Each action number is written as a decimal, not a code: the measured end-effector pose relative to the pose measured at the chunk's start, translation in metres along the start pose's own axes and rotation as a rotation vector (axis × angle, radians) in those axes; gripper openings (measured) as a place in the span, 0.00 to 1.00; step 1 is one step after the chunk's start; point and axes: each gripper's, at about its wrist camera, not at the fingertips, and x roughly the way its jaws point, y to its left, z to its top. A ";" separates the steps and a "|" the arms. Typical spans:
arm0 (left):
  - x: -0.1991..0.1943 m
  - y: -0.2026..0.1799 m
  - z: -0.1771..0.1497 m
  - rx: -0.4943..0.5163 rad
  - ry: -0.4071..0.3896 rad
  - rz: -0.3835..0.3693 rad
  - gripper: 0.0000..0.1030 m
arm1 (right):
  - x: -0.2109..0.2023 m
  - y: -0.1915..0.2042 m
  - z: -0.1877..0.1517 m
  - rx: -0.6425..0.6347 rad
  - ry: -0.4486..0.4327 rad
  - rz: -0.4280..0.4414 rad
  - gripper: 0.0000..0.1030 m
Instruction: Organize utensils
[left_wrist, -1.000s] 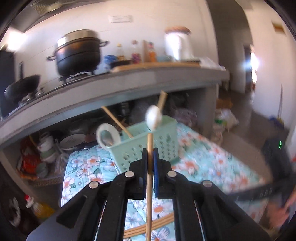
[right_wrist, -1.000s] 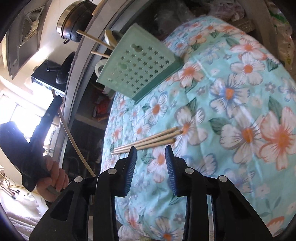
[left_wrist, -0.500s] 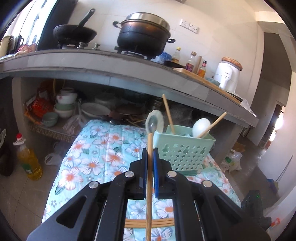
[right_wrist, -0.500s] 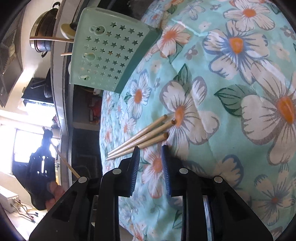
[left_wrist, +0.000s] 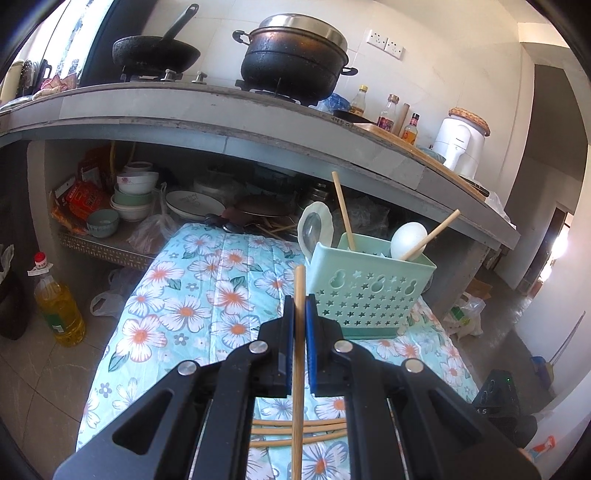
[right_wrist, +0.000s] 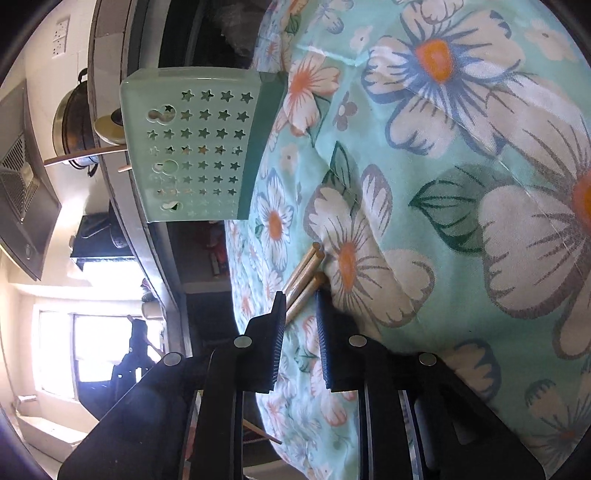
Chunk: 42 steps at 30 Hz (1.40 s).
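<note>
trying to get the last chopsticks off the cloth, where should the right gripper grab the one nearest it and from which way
Grip it near its thick blunt end, coming down from above with one finger on each side of the stick. The loose chopsticks lie flat and bunched on the soft floral cloth, so their ends are the easiest part to reach. The right gripper is already closing there, the nearest chopstick between its fingers.

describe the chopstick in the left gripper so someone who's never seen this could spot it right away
Find the floral cloth with the mint basket standing on it. In front of the basket, the left gripper is shut on one chopstick. It alone is lifted, pointing toward the basket and crossing the three loose chopsticks that lie flat on the cloth.
</note>
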 end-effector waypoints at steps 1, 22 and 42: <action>-0.001 0.000 0.000 0.003 -0.003 0.001 0.05 | -0.005 -0.003 0.001 0.009 -0.002 0.017 0.20; -0.001 -0.002 0.000 0.015 -0.009 0.013 0.05 | -0.027 0.003 -0.006 -0.013 -0.057 0.003 0.02; 0.001 0.004 0.002 0.004 0.002 0.023 0.05 | -0.024 0.000 -0.004 0.002 -0.066 -0.022 0.07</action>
